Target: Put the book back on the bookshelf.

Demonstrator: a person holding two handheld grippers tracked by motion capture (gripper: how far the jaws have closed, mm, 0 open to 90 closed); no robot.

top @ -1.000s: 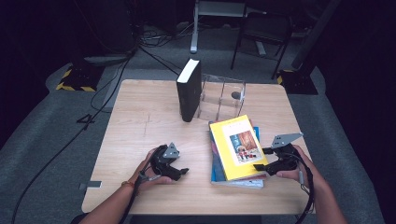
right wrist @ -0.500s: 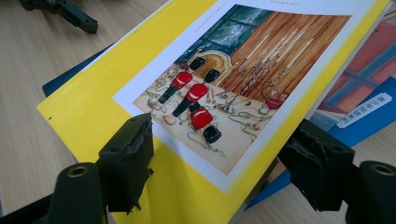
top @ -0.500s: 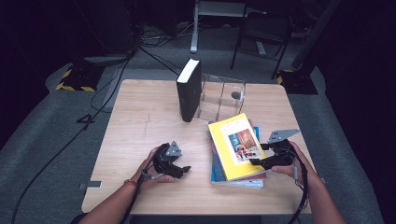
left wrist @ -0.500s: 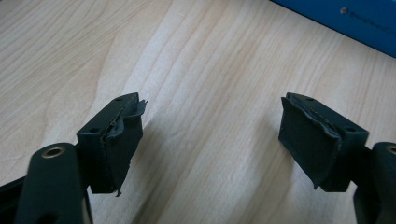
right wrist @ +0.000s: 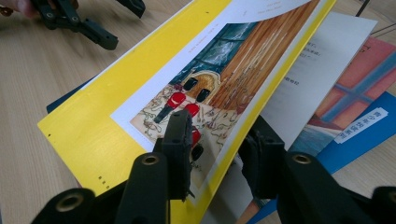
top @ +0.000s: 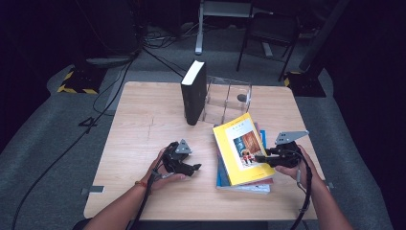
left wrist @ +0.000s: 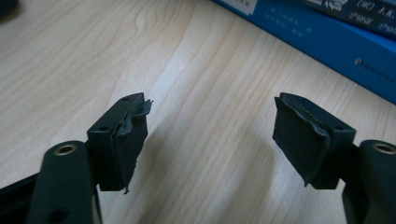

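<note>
Presently on the counter (top: 143, 120): light wood top, carrying books, a clear holder and both hand-held tools.
Yellow book (top: 243, 146): top of a small stack at the counter's right front; its right edge is lifted, so the cover tilts up off the volumes below.
Cover picture (right wrist: 196, 100): red-coated figures before a wooden door, on a white panel.
Right gripper (top: 262, 158): at the yellow book's right edge; jaws have just been closing, one above the cover and one beneath, narrow and pinching that edge.
Right hand (top: 293, 165): wrapped round the tool, beside the stack.
Blue book (left wrist: 327, 35): bottom of the same stack, spine facing the left tool.
Left gripper (top: 193, 168): low over bare wood just left of the stack; jaws have eased inward slightly, standing wide with nothing between them.
Black book (top: 194, 92): upright at mid-counter, well apart from the stack.
Clear holder (top: 228, 99): just beside the black book, to its right.
</note>
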